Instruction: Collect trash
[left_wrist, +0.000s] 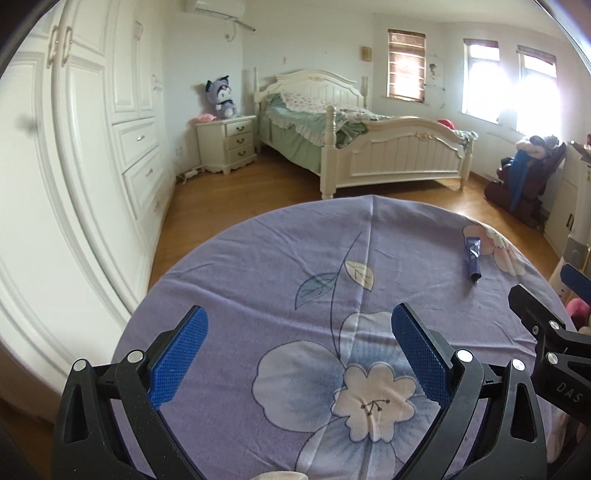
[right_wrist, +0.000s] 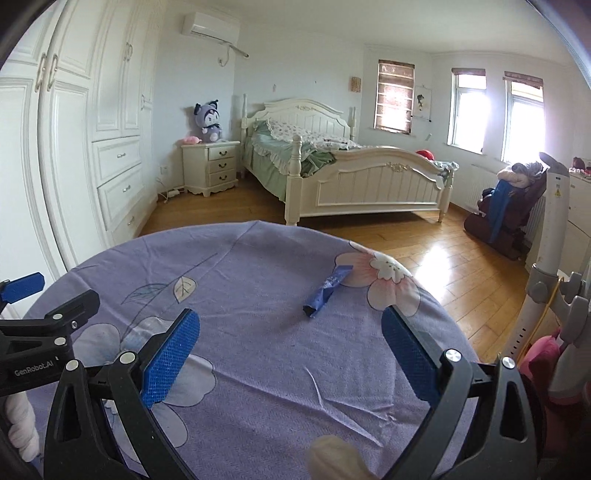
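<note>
On the round table's lilac floral cloth (right_wrist: 258, 369), centre frame, lies a crumpled blue foil wrapper (right_wrist: 325, 291); the right gripper (right_wrist: 291, 354), jaws wide and empty, approaches and must straddle it

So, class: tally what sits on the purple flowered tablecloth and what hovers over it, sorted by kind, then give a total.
Blue wrapper: 1
Grippers: 2, the left gripper and the right gripper, both open and empty
Total: 3
</note>
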